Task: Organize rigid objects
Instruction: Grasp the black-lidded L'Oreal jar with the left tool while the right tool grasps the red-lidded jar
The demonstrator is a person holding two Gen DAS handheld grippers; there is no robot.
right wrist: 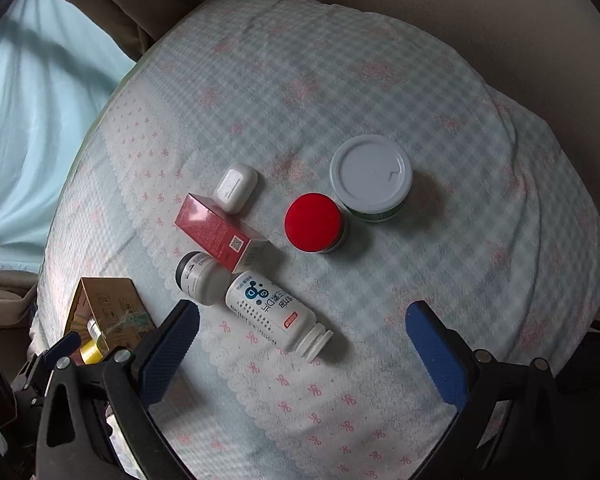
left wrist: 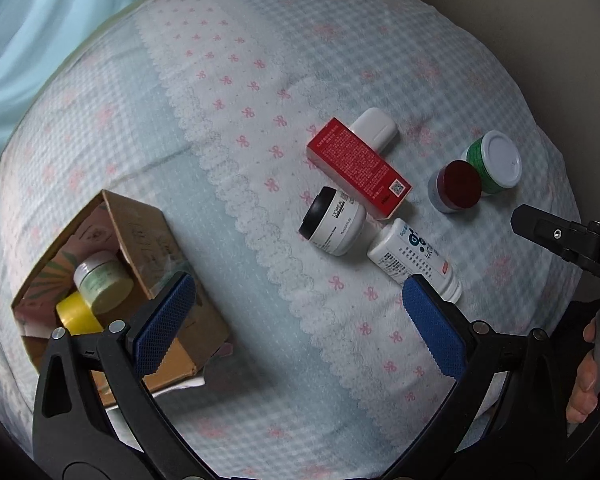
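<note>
Both grippers, the left gripper (left wrist: 298, 320) and the right gripper (right wrist: 302, 344), are spread wide and hold nothing. Six loose items lie mid-frame on the bedcover (right wrist: 420, 92): red box (right wrist: 220, 232), earbud case (right wrist: 236, 187), white jar (right wrist: 200, 282), white bottle (right wrist: 276, 316), red-lidded jar (right wrist: 314, 222) and green jar (right wrist: 372, 178). The cardboard box (left wrist: 168, 240), lower left, holds two jars, partly hidden behind the left finger.

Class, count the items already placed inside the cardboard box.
2 visible: a pale green jar and a yellow item beside it, both in the cardboard box. Others may be hidden by its walls.
</note>
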